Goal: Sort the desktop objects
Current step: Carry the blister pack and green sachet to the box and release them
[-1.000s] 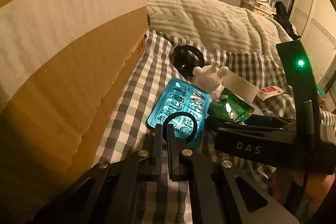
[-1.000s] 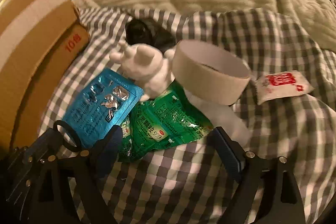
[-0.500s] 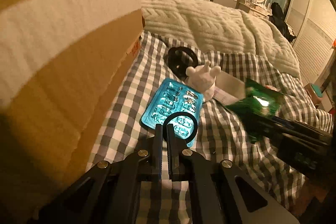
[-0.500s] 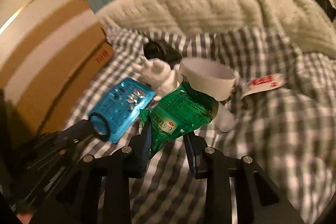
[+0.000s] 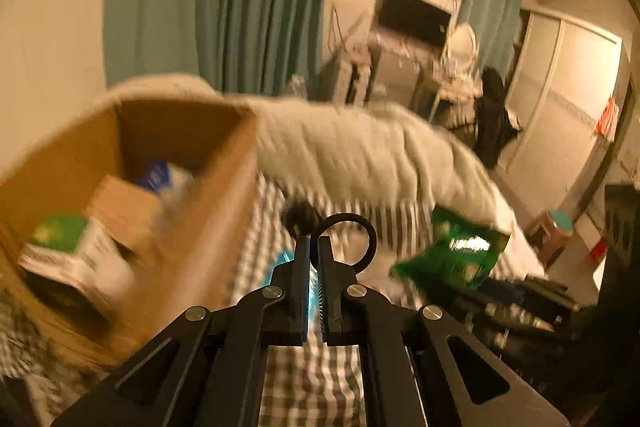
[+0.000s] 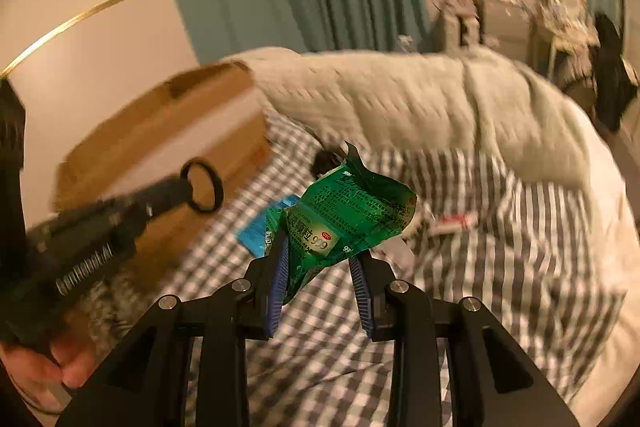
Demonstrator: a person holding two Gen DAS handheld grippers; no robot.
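Right gripper (image 6: 320, 267) clamps the crumpled green foil sachet (image 6: 348, 211); left gripper (image 5: 314, 247) is closed, seemingly pinching a thin black ring (image 5: 362, 227).

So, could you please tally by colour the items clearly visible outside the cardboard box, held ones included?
Green: 1, packet
Black: 2, ring and blurred dark object
Blue: 1, blister pack
Red-and-white: 1, sachet
Total: 5

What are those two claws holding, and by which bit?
The right gripper pinches the green sachet by its lower end; the left gripper grips a black ring by its rim.
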